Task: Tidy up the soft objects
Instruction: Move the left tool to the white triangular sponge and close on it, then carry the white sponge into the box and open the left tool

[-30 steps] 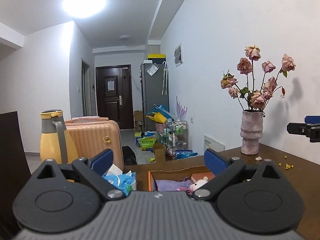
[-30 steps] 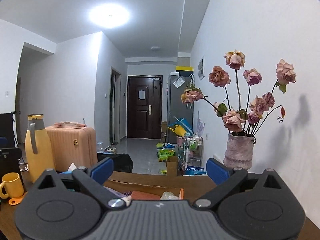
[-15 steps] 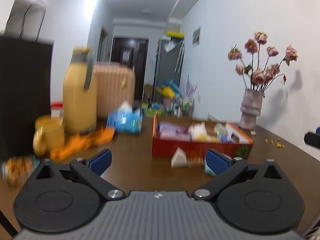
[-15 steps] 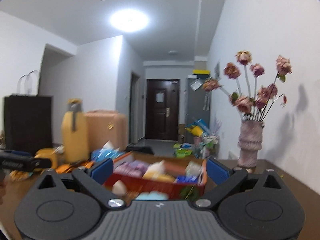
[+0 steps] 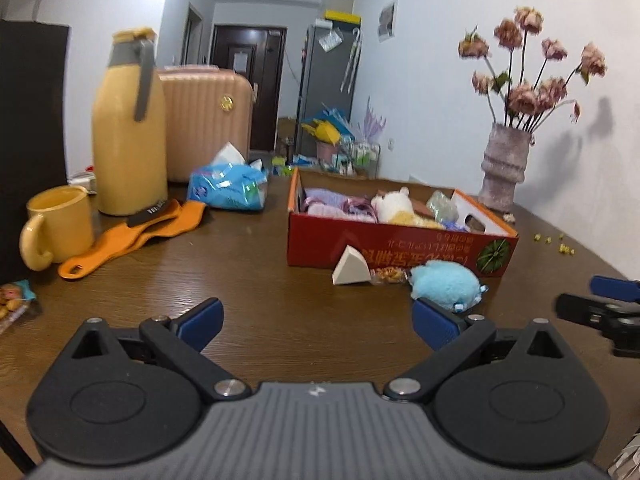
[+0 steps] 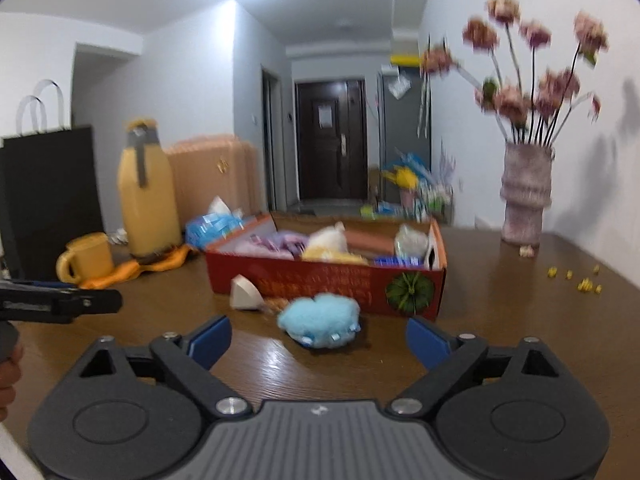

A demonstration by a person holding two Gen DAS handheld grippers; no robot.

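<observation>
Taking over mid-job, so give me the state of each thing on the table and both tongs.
Left tongs: open, empty.
Right tongs: open, just narrowed slightly, empty.
Blue plush: on table, outside box.
Red box: open-topped, holding soft items.
White wedge: on table, against box front.
Yellow mug: upright.
Vase: upright.

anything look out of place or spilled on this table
Yes. A blue plush toy and a white wedge sponge lie on the table outside the red box that holds other soft items. Small yellow bits are scattered near the vase.
</observation>
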